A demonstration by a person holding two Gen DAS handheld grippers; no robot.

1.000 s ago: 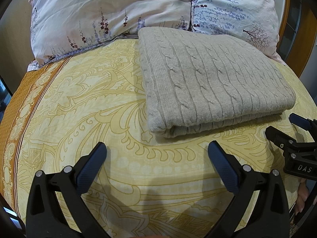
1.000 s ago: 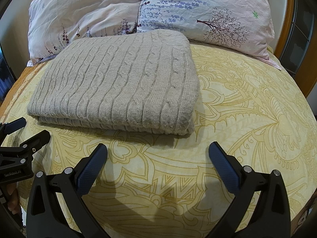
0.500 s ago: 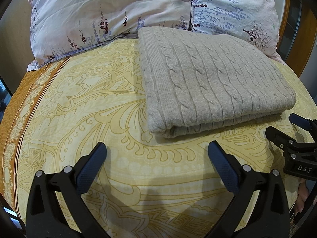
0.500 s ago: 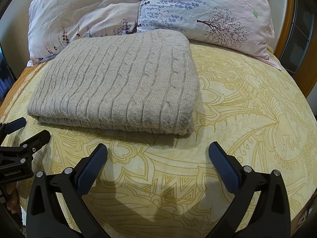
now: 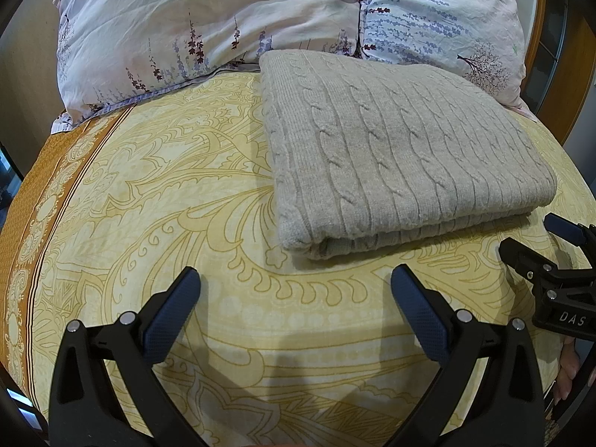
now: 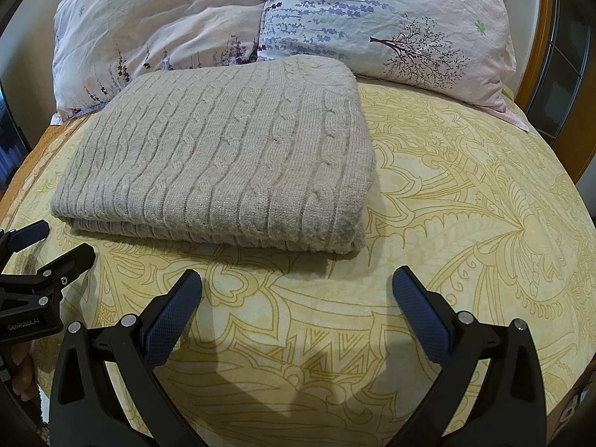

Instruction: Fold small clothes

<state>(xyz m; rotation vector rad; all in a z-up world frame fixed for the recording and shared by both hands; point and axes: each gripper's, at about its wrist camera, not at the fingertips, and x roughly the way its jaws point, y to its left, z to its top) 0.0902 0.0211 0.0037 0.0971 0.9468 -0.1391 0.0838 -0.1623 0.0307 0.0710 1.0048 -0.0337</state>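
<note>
A grey cable-knit sweater (image 5: 402,149) lies folded into a neat rectangle on the yellow patterned bedsheet (image 5: 167,193); it also shows in the right wrist view (image 6: 223,156). My left gripper (image 5: 294,298) is open and empty, hovering over the sheet just in front of the sweater's near left corner. My right gripper (image 6: 296,298) is open and empty, in front of the sweater's near right corner. Each gripper shows at the edge of the other's view: the right one (image 5: 536,242), the left one (image 6: 48,246).
Two floral pillows (image 5: 208,26) (image 6: 391,18) lie against the head of the bed behind the sweater. An orange border band (image 5: 41,193) runs along the sheet's left side. A wooden bed frame (image 6: 540,37) stands at the right.
</note>
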